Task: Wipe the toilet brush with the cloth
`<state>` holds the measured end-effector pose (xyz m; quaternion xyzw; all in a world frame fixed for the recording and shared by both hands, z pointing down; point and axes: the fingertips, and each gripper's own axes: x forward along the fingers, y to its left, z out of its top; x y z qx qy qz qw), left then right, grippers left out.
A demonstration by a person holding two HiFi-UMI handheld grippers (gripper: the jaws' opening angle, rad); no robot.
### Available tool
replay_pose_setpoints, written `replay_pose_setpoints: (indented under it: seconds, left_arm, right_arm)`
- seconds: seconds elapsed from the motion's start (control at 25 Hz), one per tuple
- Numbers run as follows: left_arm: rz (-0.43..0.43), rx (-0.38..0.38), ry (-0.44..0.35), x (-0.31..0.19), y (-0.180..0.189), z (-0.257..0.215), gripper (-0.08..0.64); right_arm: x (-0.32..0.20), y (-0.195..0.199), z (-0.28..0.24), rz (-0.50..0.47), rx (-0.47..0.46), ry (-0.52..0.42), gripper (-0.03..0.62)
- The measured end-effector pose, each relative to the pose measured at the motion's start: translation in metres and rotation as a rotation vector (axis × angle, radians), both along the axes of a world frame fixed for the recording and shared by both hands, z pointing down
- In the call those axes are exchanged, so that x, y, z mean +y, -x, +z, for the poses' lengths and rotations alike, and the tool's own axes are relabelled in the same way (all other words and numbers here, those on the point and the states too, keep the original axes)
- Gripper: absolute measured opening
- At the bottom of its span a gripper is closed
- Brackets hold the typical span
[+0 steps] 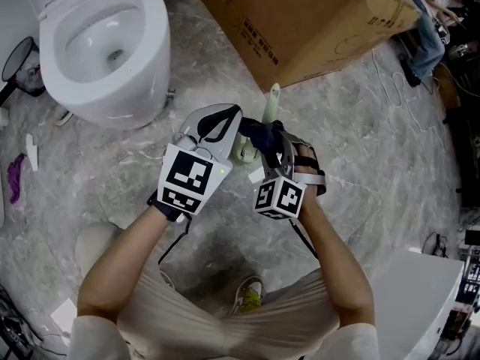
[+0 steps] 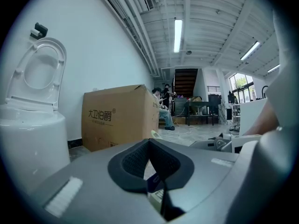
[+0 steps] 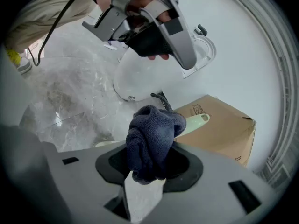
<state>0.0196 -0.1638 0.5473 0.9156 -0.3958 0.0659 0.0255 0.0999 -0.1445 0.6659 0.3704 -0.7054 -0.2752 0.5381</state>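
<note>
While my right gripper (image 3: 148,164) clamps the dark cloth (image 3: 154,134) against the pale green toilet brush (image 3: 196,120) handle, my left gripper (image 2: 149,146) hangs beside it, jaws closed together, above the floor (image 1: 360,141) between the open toilet (image 1: 105,43) and a shut cardboard box (image 1: 300,21).

Toilet brush mostly out of sight behind the two grippers.

In the head view only the pale handle tip of the toilet brush (image 1: 274,98) clears the left gripper (image 1: 234,122) and right gripper (image 1: 276,139); the rest of it is hidden beneath them. In the right gripper view the bunched cloth (image 3: 152,141) clamped in the jaws covers the handle except its far end. In the left gripper view the jaw tips meet, and the pale and dark slivers in the slit behind them cannot be identified. The toilet (image 1: 105,43) and cardboard box (image 1: 300,21) are cut off by the far edge. A purple scrap (image 1: 15,177) at the left edge is too small to name.
</note>
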Motion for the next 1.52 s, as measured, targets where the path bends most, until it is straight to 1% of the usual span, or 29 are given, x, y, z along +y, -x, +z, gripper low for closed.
replay_pose_setpoints:
  seconds: [0.12, 0.24, 0.36, 0.48, 0.64, 0.8, 1.0, 1.24, 1.44, 1.52]
  left_arm:
    - [0.011, -0.004, 0.001, 0.001, -0.005, 0.002, 0.002]
    - [0.006, -0.006, 0.012, -0.001, -0.006, 0.005, 0.002]
    - [0.001, -0.004, 0.049, 0.001, -0.008, 0.012, 0.002]
    - [0.018, -0.014, 0.086, 0.009, -0.014, 0.022, 0.002]
    - [0.028, -0.067, 0.08, 0.018, -0.014, 0.025, 0.002]
    - [0.016, -0.087, 0.09, 0.025, -0.012, 0.025, 0.002]
    - [0.012, -0.125, 0.072, 0.032, -0.014, 0.022, 0.002]
    - [-0.01, -0.159, 0.074, 0.036, -0.012, 0.024, 0.002]
    - [-0.013, -0.188, 0.076, 0.041, -0.008, 0.03, 0.002]
    - [-0.016, -0.187, 0.079, 0.04, -0.007, 0.031, 0.002]
  right_arm:
    - [0.004, -0.001, 0.017, -0.015, 0.023, 0.031, 0.166]
    - [0.007, -0.004, 0.032, -0.027, 0.034, 0.061, 0.166]
    - [0.008, -0.006, 0.045, -0.04, 0.043, 0.082, 0.167]
    - [0.008, -0.006, 0.059, -0.058, 0.038, 0.107, 0.167]
    - [0.01, -0.004, 0.08, -0.093, 0.042, 0.142, 0.167]
    - [0.013, -0.005, 0.104, -0.132, 0.063, 0.169, 0.169]
    - [0.021, -0.014, 0.14, -0.182, 0.108, 0.213, 0.17]
    - [0.022, -0.015, 0.171, -0.251, 0.151, 0.212, 0.172]
    - [0.019, -0.018, 0.191, -0.252, 0.164, 0.253, 0.17]
    - [0.025, -0.019, 0.196, -0.227, 0.161, 0.299, 0.169]
